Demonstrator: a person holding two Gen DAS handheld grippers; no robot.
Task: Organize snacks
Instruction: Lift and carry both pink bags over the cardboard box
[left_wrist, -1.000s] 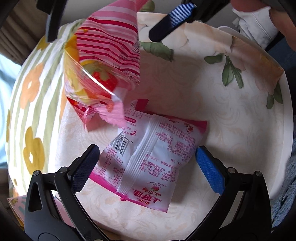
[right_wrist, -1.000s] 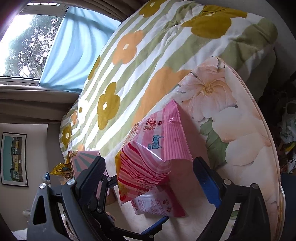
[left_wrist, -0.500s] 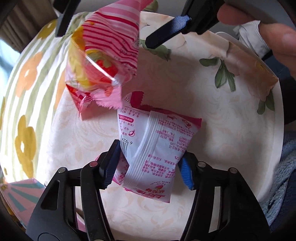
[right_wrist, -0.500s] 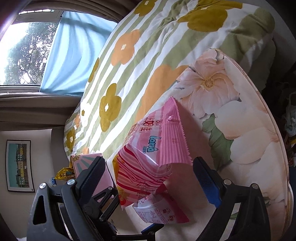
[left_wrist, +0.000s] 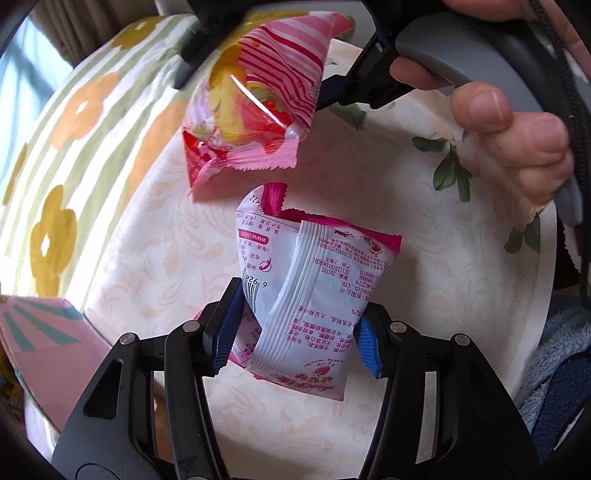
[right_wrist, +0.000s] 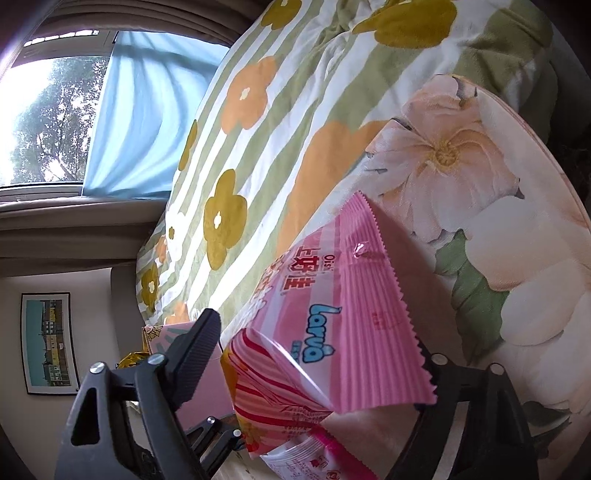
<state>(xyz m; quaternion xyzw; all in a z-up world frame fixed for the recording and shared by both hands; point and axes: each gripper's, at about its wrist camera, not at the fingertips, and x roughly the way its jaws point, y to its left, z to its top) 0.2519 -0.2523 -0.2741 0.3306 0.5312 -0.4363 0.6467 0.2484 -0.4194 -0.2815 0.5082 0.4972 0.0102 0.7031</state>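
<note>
A white-and-pink snack packet (left_wrist: 317, 295) hangs just above the round floral tray (left_wrist: 543, 295), back side up. My left gripper (left_wrist: 295, 332) is shut on its lower half, blue pads pressing both sides. A pink striped snack packet (left_wrist: 258, 99) stands on end at the tray's far left. In the left wrist view my right gripper (left_wrist: 258, 74) straddles it from above. Its jaws are closing, with the fingers against the packet's sides. In the right wrist view that striped packet (right_wrist: 332, 317) fills the right gripper (right_wrist: 314, 354) and hides the right finger. The left finger (right_wrist: 195, 350) touches its edge.
The tray (right_wrist: 480, 166) rests on striped bedding with orange and yellow flowers (left_wrist: 74, 129). A pink box (left_wrist: 44, 332) and a gold wrapper (right_wrist: 129, 360) lie beyond the tray's left edge. A person's hand (left_wrist: 498, 122) holds the right gripper's handle. A blue blanket (left_wrist: 554, 362) lies at the right.
My left jaws closed on the white-and-pink packet and raised it a little off the tray. My right jaws narrowed from wide open onto the striped packet.
</note>
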